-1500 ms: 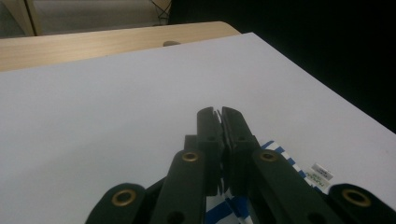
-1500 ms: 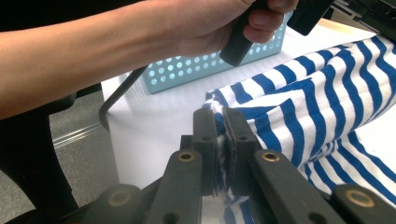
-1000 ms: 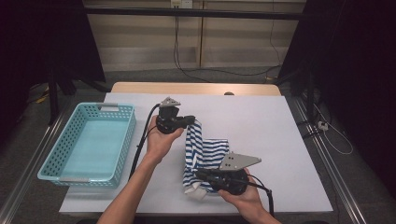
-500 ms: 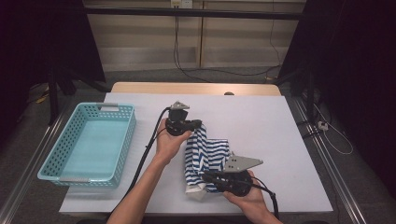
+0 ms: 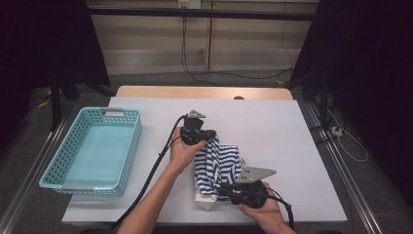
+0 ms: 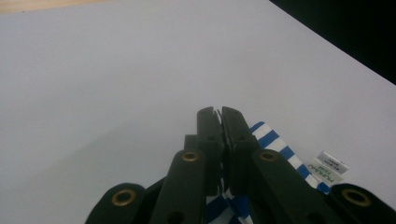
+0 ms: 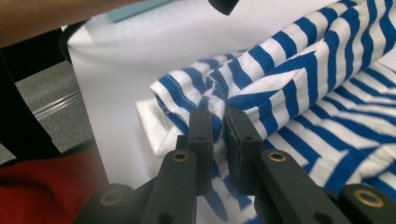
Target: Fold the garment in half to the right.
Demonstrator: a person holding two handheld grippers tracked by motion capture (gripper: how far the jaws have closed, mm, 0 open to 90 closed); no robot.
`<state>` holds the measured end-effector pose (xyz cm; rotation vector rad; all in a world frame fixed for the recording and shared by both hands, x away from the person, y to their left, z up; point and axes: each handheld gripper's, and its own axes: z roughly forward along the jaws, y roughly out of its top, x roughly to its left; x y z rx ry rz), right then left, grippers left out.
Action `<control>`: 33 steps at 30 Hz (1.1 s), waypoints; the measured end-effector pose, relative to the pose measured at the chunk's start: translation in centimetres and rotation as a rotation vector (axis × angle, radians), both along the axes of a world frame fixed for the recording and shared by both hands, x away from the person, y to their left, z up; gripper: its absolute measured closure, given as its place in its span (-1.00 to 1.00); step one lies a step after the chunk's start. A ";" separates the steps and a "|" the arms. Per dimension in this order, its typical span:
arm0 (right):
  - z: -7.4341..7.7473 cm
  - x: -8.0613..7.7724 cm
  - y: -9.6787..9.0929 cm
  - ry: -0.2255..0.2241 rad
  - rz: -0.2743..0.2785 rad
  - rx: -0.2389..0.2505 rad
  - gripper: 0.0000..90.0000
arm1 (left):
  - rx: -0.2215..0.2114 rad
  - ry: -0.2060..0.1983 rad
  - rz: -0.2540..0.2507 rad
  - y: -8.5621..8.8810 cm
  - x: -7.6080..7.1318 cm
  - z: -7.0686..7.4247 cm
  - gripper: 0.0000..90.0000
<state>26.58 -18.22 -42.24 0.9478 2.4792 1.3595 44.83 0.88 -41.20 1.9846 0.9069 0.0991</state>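
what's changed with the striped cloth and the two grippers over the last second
The left gripper has carried its end of the striped cloth toward the right and down, nearer the white table, so the cloth lies lower and more bunched. The right gripper has sunk slightly and its jaws have just been opening a little, cloth still between them. The basket stayed put.

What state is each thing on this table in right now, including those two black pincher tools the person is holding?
Striped garment: crumpled in a loose fold on the table, gripped at two ends.
Left gripper: shut on the garment's far edge, near its label.
Right gripper: jaws have just been opening slightly, with a fold of the garment between them and still pinched.
Basket: upright, empty, at the table's left.
Table: white-covered, flat.
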 end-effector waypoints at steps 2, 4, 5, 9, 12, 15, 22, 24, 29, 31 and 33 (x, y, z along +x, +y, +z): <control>-0.1 0.0 -0.3 0.005 -0.005 -0.004 0.79 | 0.005 0.005 -0.004 -0.2 0.0 -0.3 0.94; -0.2 -0.2 -0.6 0.010 -0.005 -0.010 0.75 | -0.005 0.019 0.006 -0.4 0.0 -0.4 0.94; -0.2 -0.2 -0.7 0.013 -0.006 -0.013 0.73 | 0.001 0.028 0.006 -0.5 -0.1 -0.3 0.94; -0.2 -0.4 -0.9 0.016 0.002 -0.007 0.58 | -0.003 0.020 0.008 -1.0 -0.1 -0.5 0.94; -0.1 -0.5 -0.9 0.017 0.009 -0.006 0.42 | 0.012 0.015 -0.016 -1.5 -0.2 -0.4 0.94; 0.0 -0.7 -0.9 0.030 0.017 -0.004 0.30 | 0.004 0.012 -0.016 -2.1 -0.3 -0.3 0.94; 0.1 -0.6 -1.4 0.038 -0.004 0.009 0.27 | -0.004 0.013 -0.036 -3.5 -0.7 0.1 0.93; 0.0 -0.5 -1.6 0.048 -0.010 0.016 0.28 | 0.007 0.012 -0.049 -3.9 -0.7 0.1 0.93; -0.2 -0.4 -2.0 0.056 -0.013 0.005 0.48 | 0.008 0.027 -0.044 -4.4 -0.7 -0.2 0.93; -0.3 -0.3 -2.0 0.064 -0.006 0.002 0.67 | 0.023 0.026 -0.038 -4.3 -0.4 -0.5 0.93; -0.3 -0.3 -2.1 0.060 -0.007 -0.010 0.78 | 0.031 0.024 -0.045 -4.3 -0.2 -0.7 0.94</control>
